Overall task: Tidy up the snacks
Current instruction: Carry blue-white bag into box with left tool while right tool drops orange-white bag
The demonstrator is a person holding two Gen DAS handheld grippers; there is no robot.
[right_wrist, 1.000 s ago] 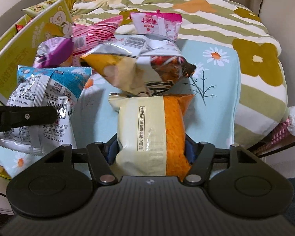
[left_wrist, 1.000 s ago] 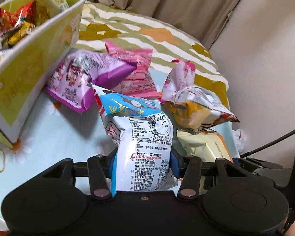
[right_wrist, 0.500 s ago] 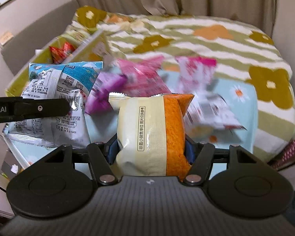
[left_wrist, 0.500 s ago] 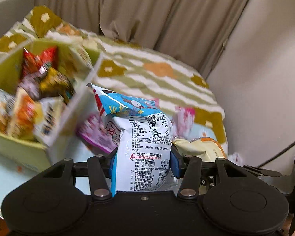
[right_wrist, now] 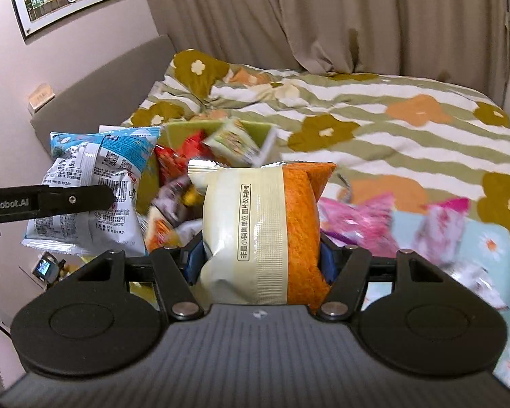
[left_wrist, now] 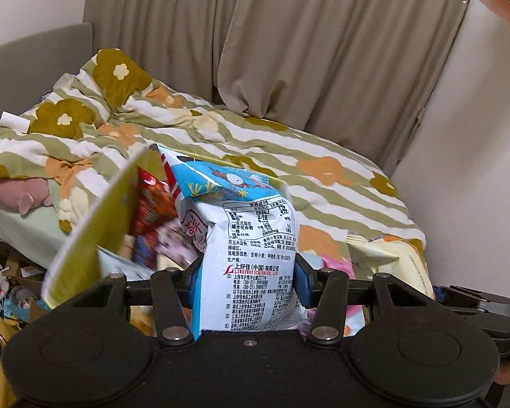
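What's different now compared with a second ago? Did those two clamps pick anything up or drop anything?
Both tools rose, carrying their packets off the flowered cloth toward the green box of snacks. The left tool still grips the blue-and-white packet; the right tool still grips the cream-and-orange packet. Nothing was dropped or newly taken. The pink packets stayed behind.

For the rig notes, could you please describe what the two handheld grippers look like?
Both are matte black with round discs at the sides, silver pivot screws and blue finger pads. The left gripper has a smooth body; the right gripper has a ribbed grey one. White lettering marks the left one's side.
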